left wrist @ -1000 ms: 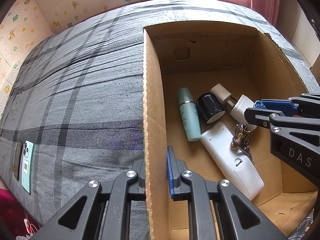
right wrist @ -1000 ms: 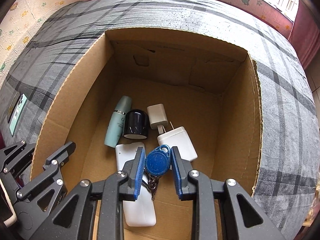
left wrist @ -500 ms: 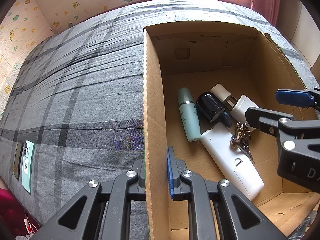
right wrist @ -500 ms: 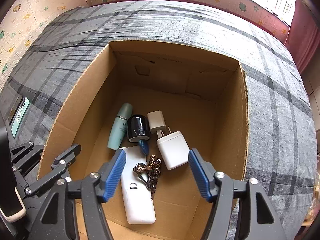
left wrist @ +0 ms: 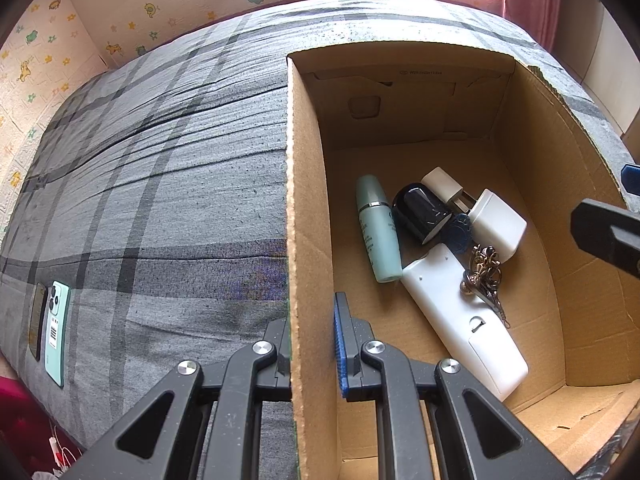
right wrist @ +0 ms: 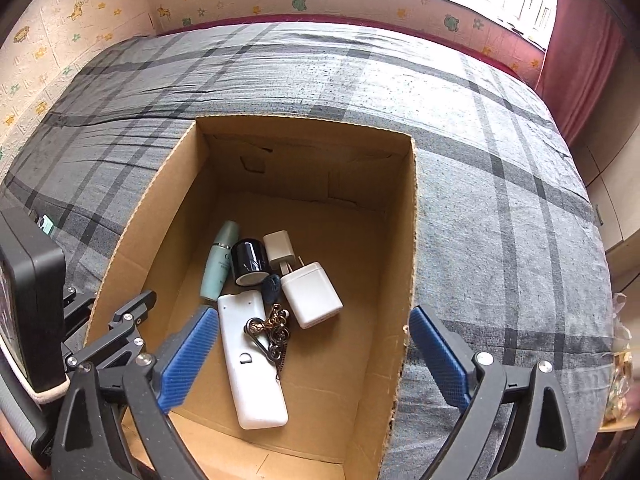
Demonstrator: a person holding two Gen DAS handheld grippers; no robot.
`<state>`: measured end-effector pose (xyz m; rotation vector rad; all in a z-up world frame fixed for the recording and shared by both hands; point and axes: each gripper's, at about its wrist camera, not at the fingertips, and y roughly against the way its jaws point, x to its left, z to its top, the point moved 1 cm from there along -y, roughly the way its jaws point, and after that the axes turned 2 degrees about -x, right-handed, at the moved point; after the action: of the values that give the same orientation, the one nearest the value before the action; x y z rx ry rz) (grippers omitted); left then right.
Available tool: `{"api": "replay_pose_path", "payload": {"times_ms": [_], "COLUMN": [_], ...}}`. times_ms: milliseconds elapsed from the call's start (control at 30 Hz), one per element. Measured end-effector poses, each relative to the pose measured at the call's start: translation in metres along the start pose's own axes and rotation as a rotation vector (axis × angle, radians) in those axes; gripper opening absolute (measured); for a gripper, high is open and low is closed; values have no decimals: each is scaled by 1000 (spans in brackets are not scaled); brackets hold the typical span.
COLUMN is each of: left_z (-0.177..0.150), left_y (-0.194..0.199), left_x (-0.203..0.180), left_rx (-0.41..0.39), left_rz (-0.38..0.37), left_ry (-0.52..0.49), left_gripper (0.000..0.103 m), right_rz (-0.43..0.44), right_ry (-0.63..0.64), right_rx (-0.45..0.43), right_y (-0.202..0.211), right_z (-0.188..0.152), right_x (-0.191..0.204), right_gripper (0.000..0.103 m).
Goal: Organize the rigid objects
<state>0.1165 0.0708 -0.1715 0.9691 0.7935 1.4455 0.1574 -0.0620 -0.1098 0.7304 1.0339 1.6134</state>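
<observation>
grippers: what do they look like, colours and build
Both are black plastic two-finger tools. The left gripper and right gripper have angular black fingers with triangular cut-outs, silver round screws at the joints and ribbed blue pads on the inner faces. No sleeves or cables show.

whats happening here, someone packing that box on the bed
Yes. A person with two handheld grippers is sorting small items into a cardboard box on the bed. The left gripper is shut on the box's wall, steadying it. The right gripper is opening above the box with nothing between its fingers; a key bunch with a blue fob lies on the white remote, beside a bottle, jar and chargers.
</observation>
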Motion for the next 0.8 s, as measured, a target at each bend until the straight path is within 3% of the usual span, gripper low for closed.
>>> {"api": "replay_pose_path", "payload": {"times_ms": [433,600,667,800], "left_z": [1,2,3,4], "left_y": [0,4,8,25], "left_x": [-3,-4,-3,0], "left_rx": [6,5,-4,-38], "left_rz": [14,36,44,56], "left_ry": [-3,-8,-5,13], "left_gripper": [15,20,51,80], "right_rz": [-12,-7,0,7], "right_ry": [-81,-80,-88,-113], "right_rx": [-23,-34,-35,-36], "right_y": [43,51,52,56], "right_z": [-17,-20,-21,-26], "right_x": [-30,-29,-30,-35], "right_gripper": [101,101,101,101]}}
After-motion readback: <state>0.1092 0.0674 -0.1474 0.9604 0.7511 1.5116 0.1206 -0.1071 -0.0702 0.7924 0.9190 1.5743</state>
